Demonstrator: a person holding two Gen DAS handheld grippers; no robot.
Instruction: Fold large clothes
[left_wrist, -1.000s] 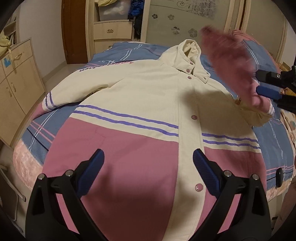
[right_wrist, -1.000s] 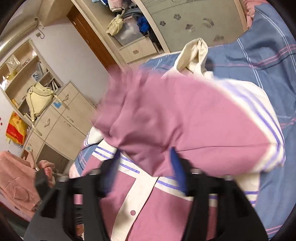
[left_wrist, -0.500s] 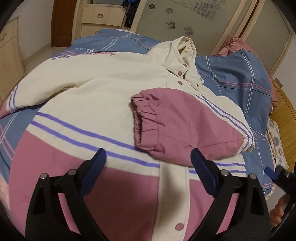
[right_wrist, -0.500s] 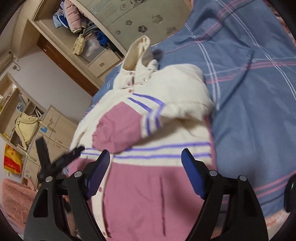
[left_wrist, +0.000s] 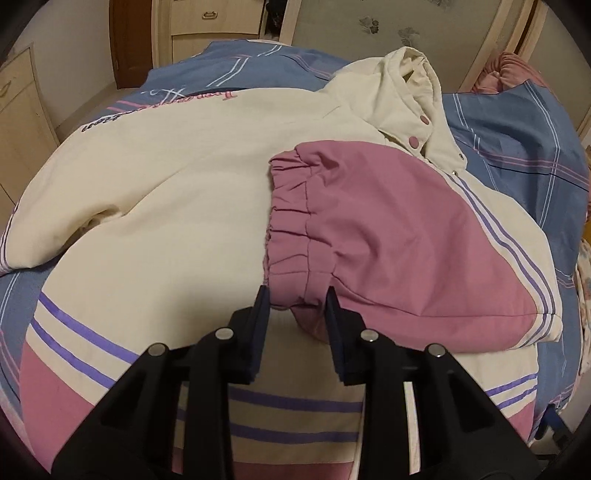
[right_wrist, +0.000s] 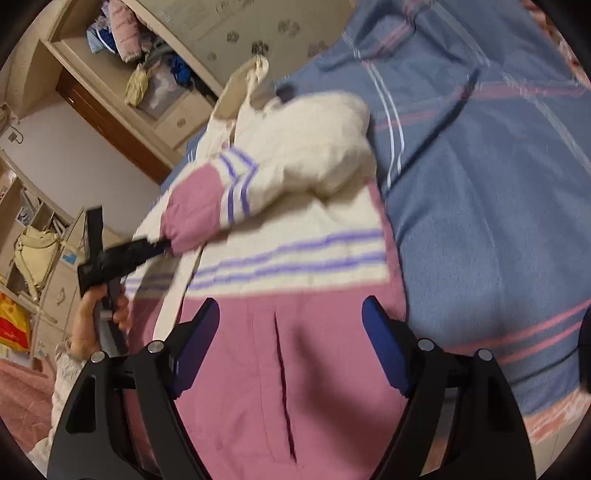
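A cream, pink and purple-striped jacket (left_wrist: 177, 229) lies front-up across a bed (left_wrist: 517, 140) covered with a blue sheet crossed by pink and white lines. Its hood (left_wrist: 410, 85) points toward the far edge of the bed, near a wardrobe door (left_wrist: 388, 29) with a flower pattern. One pink sleeve (left_wrist: 388, 236) is folded over the chest, its gathered cuff (left_wrist: 291, 229) lying near the middle of the jacket.

The left hand-held gripper (left_wrist: 295, 299) sits at the near corner of that cuff; its jaws are closing, with the cuff's edge between the blue pads, though the views do not settle whether they already press on it. In the right wrist view the same gripper (right_wrist: 162, 243) reaches the cuff from the side, held by a hand (right_wrist: 99, 317) in a pale sleeve.

The right hand-held gripper (right_wrist: 288, 332) hangs with its jaws spread over the pink lower part of the jacket (right_wrist: 295, 369), near the bed's side edge, nothing between its pads.

Beyond the bed stand cream drawers (left_wrist: 210, 22) and a brown door (left_wrist: 129, 40). Open shelves hold piled clothes (right_wrist: 122, 33), and a pale bag (right_wrist: 37, 254) hangs on a cupboard beside a red and yellow bag (right_wrist: 13, 325).
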